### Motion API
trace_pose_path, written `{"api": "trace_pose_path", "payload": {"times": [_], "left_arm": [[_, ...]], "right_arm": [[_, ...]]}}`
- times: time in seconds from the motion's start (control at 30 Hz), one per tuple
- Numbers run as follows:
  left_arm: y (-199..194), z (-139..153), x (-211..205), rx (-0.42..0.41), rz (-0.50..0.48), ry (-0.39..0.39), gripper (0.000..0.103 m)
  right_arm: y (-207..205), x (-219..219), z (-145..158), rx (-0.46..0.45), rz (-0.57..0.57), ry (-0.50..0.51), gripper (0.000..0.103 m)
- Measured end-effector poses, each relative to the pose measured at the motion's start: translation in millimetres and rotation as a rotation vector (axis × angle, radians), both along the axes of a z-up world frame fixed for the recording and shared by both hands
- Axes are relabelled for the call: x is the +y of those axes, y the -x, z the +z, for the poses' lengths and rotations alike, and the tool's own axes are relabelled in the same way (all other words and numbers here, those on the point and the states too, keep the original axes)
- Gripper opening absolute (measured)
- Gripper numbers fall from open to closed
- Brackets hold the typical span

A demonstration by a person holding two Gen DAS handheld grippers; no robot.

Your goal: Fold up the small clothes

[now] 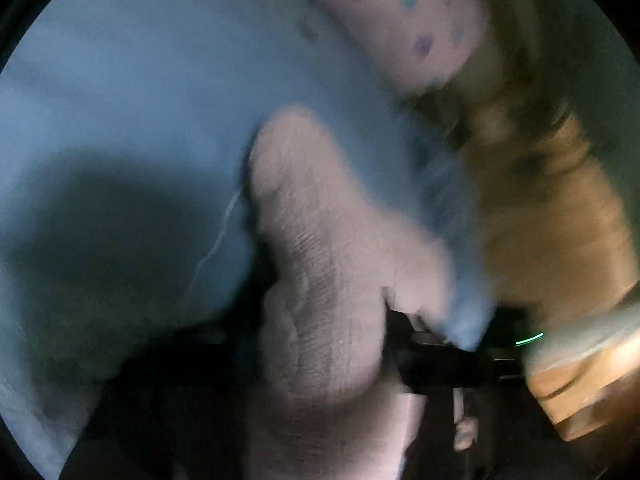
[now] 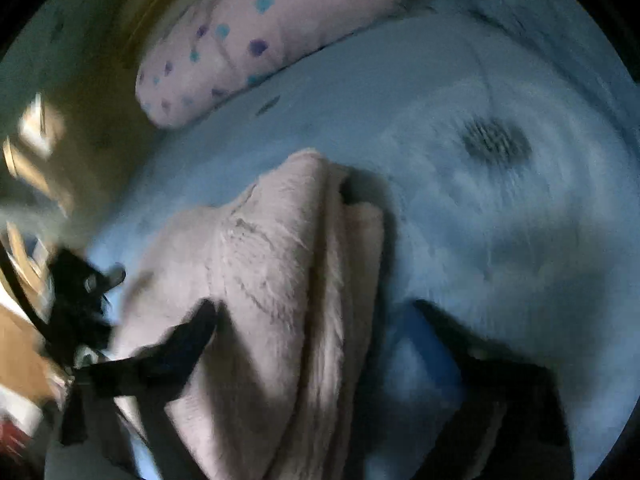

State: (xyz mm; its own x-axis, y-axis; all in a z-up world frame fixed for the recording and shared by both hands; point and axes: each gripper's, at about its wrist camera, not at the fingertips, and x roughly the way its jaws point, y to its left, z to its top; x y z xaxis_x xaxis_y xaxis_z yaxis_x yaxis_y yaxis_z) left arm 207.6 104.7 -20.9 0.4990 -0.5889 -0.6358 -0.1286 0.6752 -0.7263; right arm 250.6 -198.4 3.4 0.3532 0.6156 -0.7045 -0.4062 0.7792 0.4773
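Observation:
A pale pink fuzzy garment (image 1: 320, 272) hangs bunched in front of the left wrist camera, over a light blue bed sheet (image 1: 140, 80). My left gripper is hidden behind the cloth, so I cannot see its fingers. In the right wrist view the same pink garment (image 2: 272, 280) lies folded in layers on the blue sheet (image 2: 460, 220). My right gripper (image 2: 316, 320) has its dark fingers (image 2: 188, 340) spread wide, one on the garment's left part and one to its right, with nothing clamped between them.
A pink pillow with blue and purple dots (image 1: 400, 20) lies at the far side of the bed; it also shows in the right wrist view (image 2: 260, 40). Wooden furniture (image 1: 560, 240) stands beside the bed. A dark patch (image 2: 496, 142) marks the sheet.

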Motion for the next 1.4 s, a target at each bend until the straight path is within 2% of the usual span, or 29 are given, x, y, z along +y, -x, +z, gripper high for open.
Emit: {"api": "trace_pose_path", "payload": {"times": [0.03, 0.07, 0.1, 0.2, 0.3, 0.4, 0.5, 0.53, 0.6, 0.7, 0.77, 0.87, 0.9, 0.93, 1.0, 1.1, 1.17, 1.2, 1.23, 1.27, 1.33, 1.4], "left_arm": [[-2, 11, -10, -0.041, -0.039, -0.093, 0.019], [-3, 22, -18, -0.075, -0.074, -0.185, 0.017], [-6, 30, -23, -0.087, -0.088, -0.239, 0.015], [-16, 40, -20, -0.106, -0.056, -0.254, 0.014], [-33, 38, -14, -0.112, -0.035, -0.241, 0.013], [-50, 39, -12, -0.128, -0.026, -0.255, 0.013], [-63, 46, -7, -0.165, 0.011, -0.317, 0.012], [-68, 48, -4, -0.172, 0.046, -0.349, 0.008], [-80, 54, -6, -0.195, 0.108, -0.458, 0.000], [-92, 51, -18, -0.205, 0.118, -0.583, 0.000], [-91, 49, -27, -0.225, 0.111, -0.640, 0.000], [-87, 45, -32, -0.258, 0.090, -0.694, 0.002], [-87, 44, -30, -0.254, 0.087, -0.686, 0.004], [-86, 45, -29, -0.246, 0.097, -0.676, 0.007], [-84, 48, -25, -0.212, 0.127, -0.647, 0.009], [-73, 60, -29, -0.183, 0.133, -0.657, 0.010], [-60, 74, -32, -0.167, 0.118, -0.681, 0.011], [-54, 78, -33, -0.158, 0.116, -0.688, 0.012], [-46, 85, -33, -0.140, 0.115, -0.699, 0.015], [-41, 89, -34, -0.126, 0.112, -0.707, 0.017], [-24, 101, -35, -0.106, 0.096, -0.730, 0.022], [-7, 110, -37, -0.101, 0.091, -0.746, 0.023]], "right_arm": [[2, 5, 0, -0.003, 0.008, -0.007, 0.045], [4, 10, 1, -0.024, 0.002, 0.008, 0.043], [4, 12, 3, -0.039, -0.007, 0.019, 0.038], [3, 10, 13, -0.069, -0.066, -0.008, 0.034], [-2, 15, 15, -0.098, -0.084, 0.028, 0.033], [-19, 22, 14, -0.099, -0.119, 0.012, 0.034], [-30, 22, 16, -0.114, -0.133, 0.015, 0.034], [-36, 25, 16, -0.120, -0.141, 0.026, 0.034], [-52, 37, 17, -0.139, -0.161, 0.066, 0.034], [-65, 41, 22, -0.153, -0.175, 0.111, 0.034], [-74, 41, 20, -0.145, -0.187, 0.116, 0.035], [-73, 45, 12, -0.165, -0.179, 0.180, 0.042], [-73, 47, 7, -0.155, -0.187, 0.209, 0.056], [-74, 43, 2, -0.119, -0.214, 0.237, 0.076], [-81, 35, 0, -0.043, -0.239, 0.207, 0.083], [-79, 37, 6, 0.008, -0.269, 0.274, 0.091], [-70, 39, 17, -0.005, -0.312, 0.330, 0.093], [-64, 40, 24, -0.038, -0.323, 0.349, 0.089], [-53, 43, 35, -0.089, -0.320, 0.381, 0.082], [-46, 46, 43, -0.118, -0.312, 0.413, 0.080], [-30, 52, 58, -0.166, -0.294, 0.499, 0.080], [-14, 55, 74, -0.194, -0.273, 0.559, 0.080]]}}
